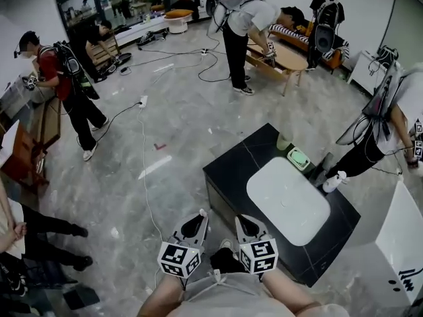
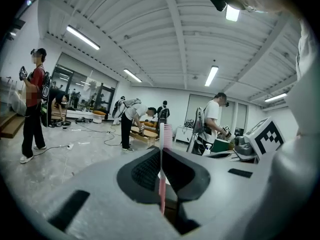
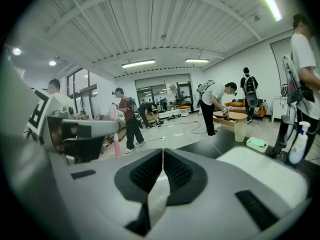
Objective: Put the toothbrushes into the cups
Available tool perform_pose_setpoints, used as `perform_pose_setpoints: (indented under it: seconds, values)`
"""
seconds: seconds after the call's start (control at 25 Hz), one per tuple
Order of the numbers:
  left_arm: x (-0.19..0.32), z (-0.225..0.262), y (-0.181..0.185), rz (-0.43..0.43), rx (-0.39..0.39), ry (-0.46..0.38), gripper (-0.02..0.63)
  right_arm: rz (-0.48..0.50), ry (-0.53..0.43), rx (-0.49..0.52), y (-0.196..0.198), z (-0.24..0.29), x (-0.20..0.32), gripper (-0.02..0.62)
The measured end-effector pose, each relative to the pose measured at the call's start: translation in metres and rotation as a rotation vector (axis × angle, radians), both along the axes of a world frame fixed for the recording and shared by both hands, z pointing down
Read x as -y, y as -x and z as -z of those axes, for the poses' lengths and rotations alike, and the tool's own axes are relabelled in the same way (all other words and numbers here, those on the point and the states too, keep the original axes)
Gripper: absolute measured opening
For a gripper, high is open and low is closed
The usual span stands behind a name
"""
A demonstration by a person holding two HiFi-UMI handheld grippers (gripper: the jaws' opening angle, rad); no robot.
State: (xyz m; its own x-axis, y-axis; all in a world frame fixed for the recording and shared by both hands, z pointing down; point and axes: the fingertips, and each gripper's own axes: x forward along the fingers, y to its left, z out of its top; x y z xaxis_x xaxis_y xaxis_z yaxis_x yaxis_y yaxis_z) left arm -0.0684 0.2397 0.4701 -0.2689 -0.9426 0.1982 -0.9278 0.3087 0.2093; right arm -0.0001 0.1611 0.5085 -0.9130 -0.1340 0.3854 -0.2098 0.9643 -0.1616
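Observation:
My left gripper [image 2: 161,151] is shut on a pink toothbrush [image 2: 162,176] that stands upright between the jaws, its bristle head [image 2: 166,134] on top. My right gripper [image 3: 162,154] is shut with nothing between its jaws. In the head view both grippers, left [image 1: 197,222] and right [image 1: 244,222], hang side by side short of the black table's [image 1: 228,170] near corner. A translucent cup [image 1: 284,142] stands at the table's far edge, well beyond both grippers. The right gripper view shows the same cup [image 3: 240,130] and, at the left, the toothbrush [image 3: 116,136] in the left gripper.
A white oval basin [image 1: 287,200] fills the table's middle. A green soap dish [image 1: 299,158] lies beside the cup, and a spray bottle [image 3: 299,143] stands at the table's right. Several people stand around the room, and cables run across the floor [image 1: 142,131].

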Motion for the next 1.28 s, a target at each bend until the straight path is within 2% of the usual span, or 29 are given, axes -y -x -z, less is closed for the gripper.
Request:
perform_pose_setpoints:
  seconds: [0.24, 0.4, 0.64, 0.92, 1.16, 1.28]
  values:
    - [0.091, 0.003, 0.051, -0.074, -0.012, -0.008, 0.028, -0.066, 0.006, 0.015, 0.043, 0.003, 0.082, 0.028]
    - [0.146, -0.001, 0.065, -0.151, -0.014, 0.001, 0.028, -0.14, 0.005, 0.023, 0.056, 0.003, 0.132, 0.028]
    - [0.204, -0.003, 0.061, -0.293, -0.008, 0.023, 0.028, -0.27, 0.01, 0.033, 0.05, 0.006, 0.181, 0.028]
    - [0.272, -0.001, 0.053, -0.496, 0.011, 0.029, 0.028, -0.478, 0.025, 0.026, 0.029, -0.001, 0.233, 0.028]
    - [0.327, -0.002, 0.062, -0.661, -0.002, 0.018, 0.028, -0.677, 0.039, 0.009, 0.023, -0.007, 0.269, 0.028]
    - [0.354, -0.002, 0.071, -0.709, -0.021, 0.018, 0.028, -0.751, 0.047, 0.001, 0.026, -0.007, 0.282, 0.028]
